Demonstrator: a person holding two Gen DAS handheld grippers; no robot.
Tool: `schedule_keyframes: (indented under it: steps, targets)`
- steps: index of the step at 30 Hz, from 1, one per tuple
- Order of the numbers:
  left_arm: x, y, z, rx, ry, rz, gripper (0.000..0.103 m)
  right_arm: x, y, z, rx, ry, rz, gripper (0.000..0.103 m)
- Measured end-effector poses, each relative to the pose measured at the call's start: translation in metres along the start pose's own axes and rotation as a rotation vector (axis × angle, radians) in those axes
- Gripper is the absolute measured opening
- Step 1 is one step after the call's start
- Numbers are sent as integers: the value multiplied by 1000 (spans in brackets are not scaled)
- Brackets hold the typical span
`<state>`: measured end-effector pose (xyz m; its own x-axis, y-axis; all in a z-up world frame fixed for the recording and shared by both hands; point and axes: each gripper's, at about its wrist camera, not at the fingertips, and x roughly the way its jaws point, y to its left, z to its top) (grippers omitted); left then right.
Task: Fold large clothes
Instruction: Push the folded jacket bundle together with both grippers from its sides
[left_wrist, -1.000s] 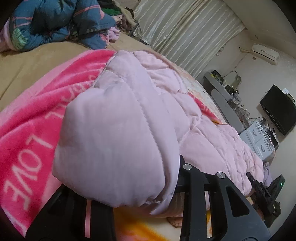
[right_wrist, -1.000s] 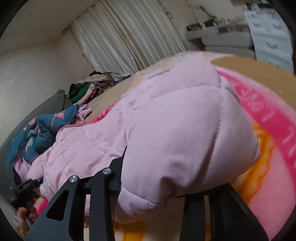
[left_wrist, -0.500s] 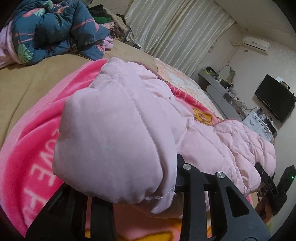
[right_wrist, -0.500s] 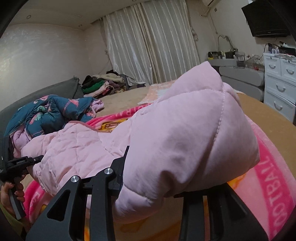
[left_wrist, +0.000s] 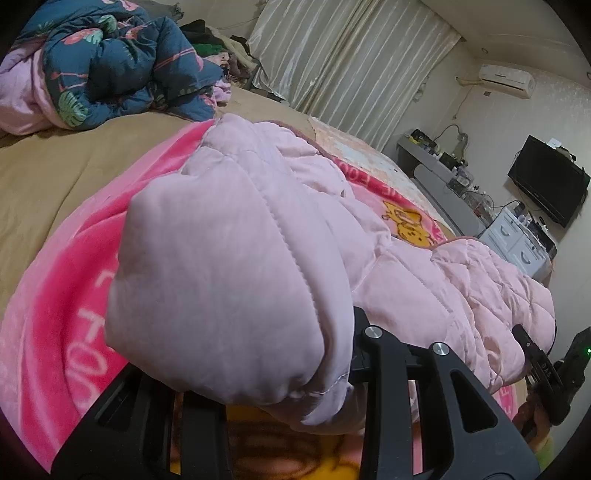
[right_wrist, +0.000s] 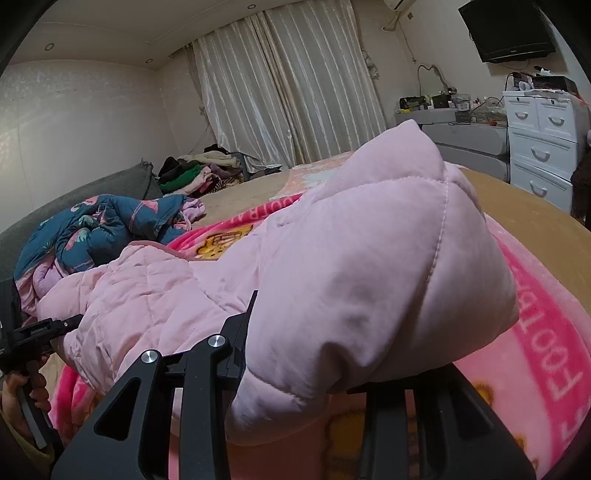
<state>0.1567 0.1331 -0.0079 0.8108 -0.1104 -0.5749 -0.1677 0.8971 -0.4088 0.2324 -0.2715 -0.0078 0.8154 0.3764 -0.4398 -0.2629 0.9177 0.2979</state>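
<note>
A pale pink quilted jacket (left_wrist: 229, 266) lies stretched across a pink blanket (left_wrist: 66, 295) on the bed. My left gripper (left_wrist: 273, 384) is shut on one puffy end of it, and the padding bulges over the fingers and hides the tips. In the right wrist view the other end of the jacket (right_wrist: 369, 266) swells out of my right gripper (right_wrist: 317, 369), which is shut on it. Each gripper shows in the other's view: the right gripper (left_wrist: 546, 369) at the jacket's far side, the left gripper (right_wrist: 33, 336) with a hand (right_wrist: 22, 391) on its handle.
A dark blue flowered quilt (left_wrist: 110, 66) is heaped at the head of the tan bed sheet (left_wrist: 55, 173). A pile of clothes (right_wrist: 199, 173) lies by the curtains. White drawers (right_wrist: 543, 147), a grey desk and a wall television (left_wrist: 546, 181) line the far side.
Both grippers have carried their ends of the jacket sideways across the bed. The views have swung up, so more of the room and the blanket's cartoon print shows. Both grips are unchanged.
</note>
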Motion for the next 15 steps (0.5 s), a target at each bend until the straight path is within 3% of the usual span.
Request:
schedule_keyframes:
  steps: [15]
  targets:
    - [-10, 14, -16, -19, 22, 13, 26, -16, -14, -26, 127, 53, -26, 34]
